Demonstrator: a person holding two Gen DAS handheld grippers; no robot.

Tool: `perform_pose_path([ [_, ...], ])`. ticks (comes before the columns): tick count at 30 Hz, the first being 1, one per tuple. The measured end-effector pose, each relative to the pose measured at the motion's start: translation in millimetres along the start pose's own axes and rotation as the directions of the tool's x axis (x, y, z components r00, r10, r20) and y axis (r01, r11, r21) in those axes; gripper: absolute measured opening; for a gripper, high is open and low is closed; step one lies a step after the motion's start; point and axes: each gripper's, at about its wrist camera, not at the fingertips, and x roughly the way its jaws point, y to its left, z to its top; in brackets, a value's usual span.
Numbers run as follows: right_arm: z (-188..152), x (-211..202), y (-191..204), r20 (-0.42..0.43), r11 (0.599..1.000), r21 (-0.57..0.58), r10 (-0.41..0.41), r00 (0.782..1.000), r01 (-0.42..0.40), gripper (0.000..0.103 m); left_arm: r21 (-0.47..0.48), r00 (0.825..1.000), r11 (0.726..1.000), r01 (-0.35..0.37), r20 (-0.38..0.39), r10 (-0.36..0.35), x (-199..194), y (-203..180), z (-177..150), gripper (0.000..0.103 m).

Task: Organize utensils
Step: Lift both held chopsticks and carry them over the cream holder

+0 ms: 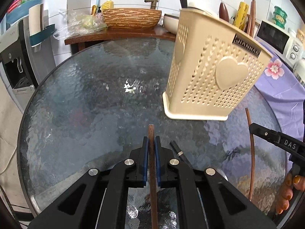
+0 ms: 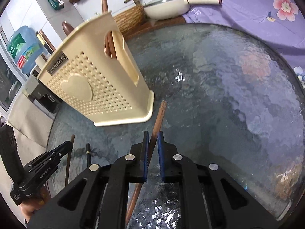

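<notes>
A beige perforated utensil holder [image 1: 211, 72] with heart shapes stands on the round glass table [image 1: 85, 99]; it also shows in the right wrist view [image 2: 95, 87], with brown utensils sticking out of its top. My left gripper [image 1: 152, 141] is shut on a brown wooden chopstick [image 1: 151, 133] above the table, just in front of the holder. My right gripper [image 2: 153, 136] holds another brown chopstick [image 2: 161, 112] that slants between its pads, tip near the holder's base. A black chopstick [image 1: 178, 151] lies on the glass between the grippers.
A woven basin [image 1: 131, 18] with a brass tap stands on a wooden counter behind the table. A white pan [image 2: 167, 7] sits beside it. A microwave [image 1: 276, 38] and purple floral cloth [image 1: 286, 87] are to the right. A water dispenser [image 1: 13, 57] stands at the left.
</notes>
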Motion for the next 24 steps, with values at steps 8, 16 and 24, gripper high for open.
perform_pose_path([
  [8,15,-24,11,0.12,0.999,-0.039,-0.007,0.993,0.012,0.009,-0.025,0.998,0.999,0.031,0.06,-0.03,-15,2,13,0.006],
  [16,21,-48,25,0.224,0.994,-0.095,-0.023,0.974,0.045,0.008,-0.026,0.992,0.998,0.056,0.115,-0.053,-32,0,22,0.006],
  [24,19,-83,42,0.35,0.98,-0.175,-0.025,0.937,0.091,0.008,-0.021,0.981,0.997,0.078,0.179,-0.073,-58,-4,24,0.006],
])
